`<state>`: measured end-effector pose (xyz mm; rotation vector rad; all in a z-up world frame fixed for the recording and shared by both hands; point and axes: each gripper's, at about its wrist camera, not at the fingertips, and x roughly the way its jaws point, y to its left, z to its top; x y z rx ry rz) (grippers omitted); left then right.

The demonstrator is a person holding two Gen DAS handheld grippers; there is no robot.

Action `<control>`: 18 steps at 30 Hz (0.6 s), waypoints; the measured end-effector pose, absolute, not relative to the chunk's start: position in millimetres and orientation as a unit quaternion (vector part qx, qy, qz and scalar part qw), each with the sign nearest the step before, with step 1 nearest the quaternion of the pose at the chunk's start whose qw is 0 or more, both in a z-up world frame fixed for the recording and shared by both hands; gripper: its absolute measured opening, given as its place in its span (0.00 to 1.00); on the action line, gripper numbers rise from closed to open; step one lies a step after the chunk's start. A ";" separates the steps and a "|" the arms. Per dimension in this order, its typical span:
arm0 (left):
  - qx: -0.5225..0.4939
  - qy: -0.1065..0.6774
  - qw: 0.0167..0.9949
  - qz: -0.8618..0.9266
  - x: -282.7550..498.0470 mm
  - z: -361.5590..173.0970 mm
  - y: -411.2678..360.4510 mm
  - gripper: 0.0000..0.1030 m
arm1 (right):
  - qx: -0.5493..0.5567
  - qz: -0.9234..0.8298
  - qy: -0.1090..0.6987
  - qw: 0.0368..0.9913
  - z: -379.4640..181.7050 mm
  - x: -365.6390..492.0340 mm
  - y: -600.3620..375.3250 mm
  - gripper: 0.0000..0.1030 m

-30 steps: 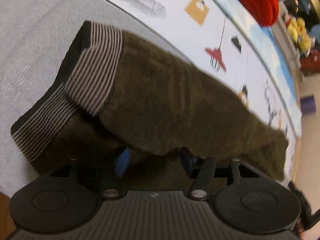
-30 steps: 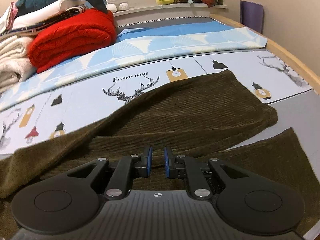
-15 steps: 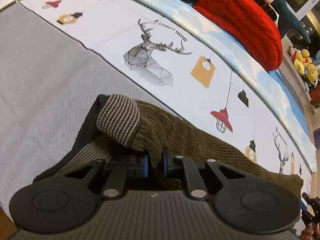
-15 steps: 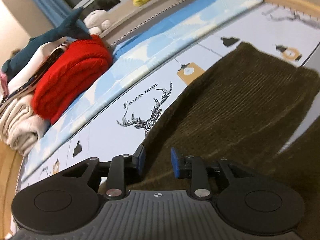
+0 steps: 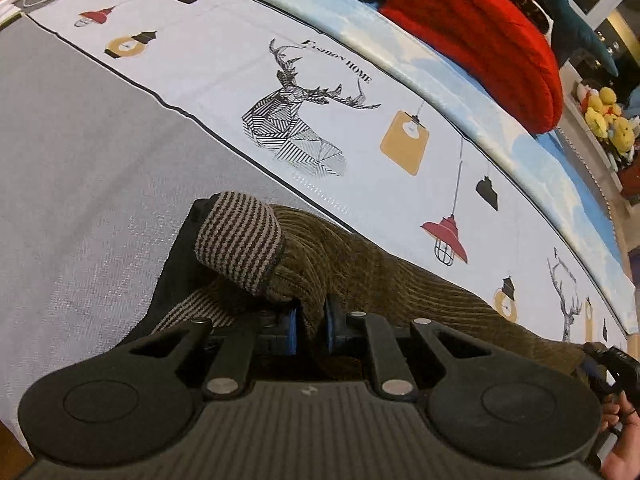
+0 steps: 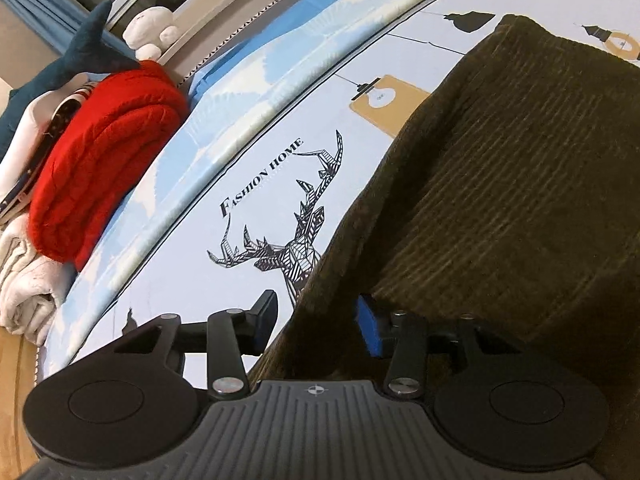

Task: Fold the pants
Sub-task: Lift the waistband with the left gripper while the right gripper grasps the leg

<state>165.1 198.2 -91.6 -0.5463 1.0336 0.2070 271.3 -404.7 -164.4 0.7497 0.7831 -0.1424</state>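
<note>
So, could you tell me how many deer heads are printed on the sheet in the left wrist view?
2. One large deer head sits beside the FASHION HOME lettering; a smaller deer head is near the right edge. The pants may hide others.

One pair of pants (image 5: 384, 276), one red blanket (image 5: 480, 36), two grippers (image 5: 310, 322) (image 6: 316, 322)

Right claw (image 6: 316, 326) spread wide over olive corduroy pants (image 6: 500, 200) — edge seemingly between fingers, deer-print sheet (image 6: 248, 184) beside

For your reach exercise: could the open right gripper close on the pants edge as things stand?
Probably yes: the right gripper is open, and the pants edge already lies between its fingers, nothing blocking.
</note>
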 end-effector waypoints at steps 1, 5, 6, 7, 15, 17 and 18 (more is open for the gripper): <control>-0.255 0.488 0.829 0.094 165.5 -90.8 198.5 0.14 | 0.353 -0.066 0.366 0.859 -162.1 269.0 -405.5 0.04; -0.260 0.480 0.834 0.080 164.7 -84.5 204.3 0.13 | 0.381 -0.071 0.331 0.860 -133.3 239.2 -413.5 0.03; -0.264 0.478 0.834 0.076 162.7 -83.5 206.0 0.13 | 0.382 -0.071 0.322 0.863 -122.4 228.3 -416.0 0.03; -0.269 0.478 0.833 0.071 159.9 -82.3 207.0 0.13 | 0.376 -0.070 0.316 0.868 -111.2 217.4 -418.4 0.03; -0.221 0.451 0.864 0.048 116.2 -66.0 224.1 0.12 | 0.401 -0.052 0.326 0.855 -72.0 71.7 -437.1 0.03; -0.221 0.456 0.861 0.040 109.9 -67.7 232.7 0.12 | 0.412 -0.059 0.370 0.831 -85.8 35.4 -440.2 0.03; -0.211 0.465 0.859 0.036 107.7 -70.1 234.9 0.12 | 0.410 -0.067 0.405 0.814 -95.3 25.3 -442.1 0.03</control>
